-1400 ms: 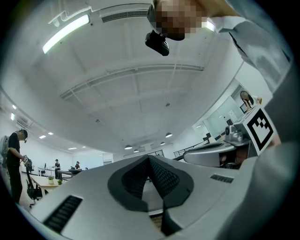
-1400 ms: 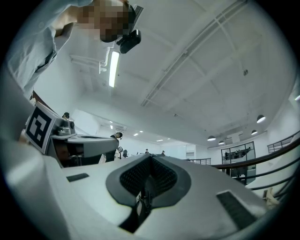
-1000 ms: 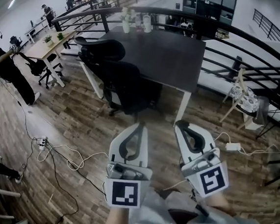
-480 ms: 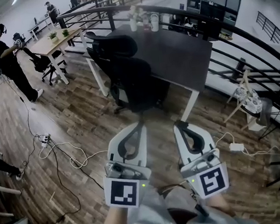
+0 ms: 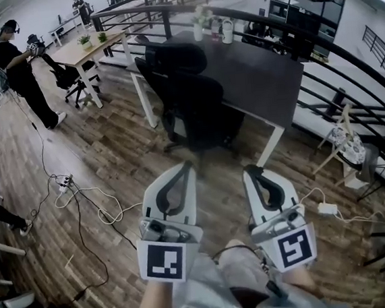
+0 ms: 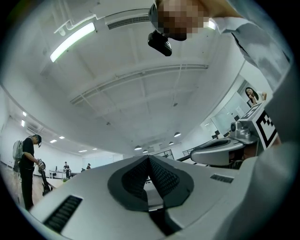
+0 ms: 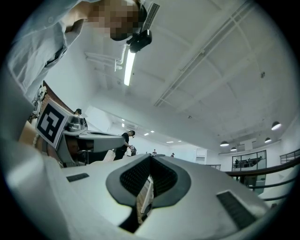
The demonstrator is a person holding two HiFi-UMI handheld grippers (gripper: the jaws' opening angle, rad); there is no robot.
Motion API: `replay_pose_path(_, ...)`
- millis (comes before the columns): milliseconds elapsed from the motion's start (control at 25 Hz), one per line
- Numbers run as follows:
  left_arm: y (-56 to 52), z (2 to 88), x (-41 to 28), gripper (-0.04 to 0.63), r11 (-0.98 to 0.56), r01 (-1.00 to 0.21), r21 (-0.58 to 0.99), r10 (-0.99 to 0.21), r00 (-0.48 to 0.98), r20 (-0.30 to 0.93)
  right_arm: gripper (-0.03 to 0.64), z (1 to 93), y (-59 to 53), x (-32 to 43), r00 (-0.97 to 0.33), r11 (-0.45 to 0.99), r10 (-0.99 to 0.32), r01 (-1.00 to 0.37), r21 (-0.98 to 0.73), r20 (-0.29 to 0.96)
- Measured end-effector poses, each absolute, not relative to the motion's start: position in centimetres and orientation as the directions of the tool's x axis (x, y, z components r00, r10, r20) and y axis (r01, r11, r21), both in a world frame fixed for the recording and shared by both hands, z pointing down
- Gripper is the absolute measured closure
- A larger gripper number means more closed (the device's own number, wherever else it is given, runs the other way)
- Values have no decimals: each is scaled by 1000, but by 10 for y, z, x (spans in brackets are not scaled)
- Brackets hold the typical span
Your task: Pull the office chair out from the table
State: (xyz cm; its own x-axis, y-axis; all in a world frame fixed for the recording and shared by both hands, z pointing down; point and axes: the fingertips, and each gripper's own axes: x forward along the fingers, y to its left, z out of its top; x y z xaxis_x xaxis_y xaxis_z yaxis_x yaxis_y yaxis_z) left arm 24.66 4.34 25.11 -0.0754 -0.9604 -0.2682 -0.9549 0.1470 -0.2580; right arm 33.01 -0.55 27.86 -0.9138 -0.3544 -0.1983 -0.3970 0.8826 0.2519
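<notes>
A black office chair with a headrest stands tucked against the near side of a dark table with white legs, in the upper middle of the head view. My left gripper and right gripper are side by side low in that view, both shut and empty, well short of the chair. In the left gripper view the left gripper has its jaws closed together and tilted up toward the ceiling. The right gripper is the same in its own view.
White cables and a power strip trail over the wooden floor at left. A person stands at far left by a light table with another chair. A black railing curves behind the table; a stool stands at right.
The chair and table have shifted right and grown slightly in the head view as I moved closer. Both grippers stayed shut, side by side.
</notes>
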Motion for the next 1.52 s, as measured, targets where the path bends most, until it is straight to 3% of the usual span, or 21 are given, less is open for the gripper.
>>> replay_pose_path(840, 84, 248, 161, 595, 392, -879, -272, -908, -323, -266, 614, 282, -1, 233, -969, 955, -148, -192, 225, -198)
replay_pose_path(1520, 51, 244, 45, 595, 514, -816, -267, -852, -449, -268, 614, 285, -38, 94, -986, 976, 14, -22, 216, -166)
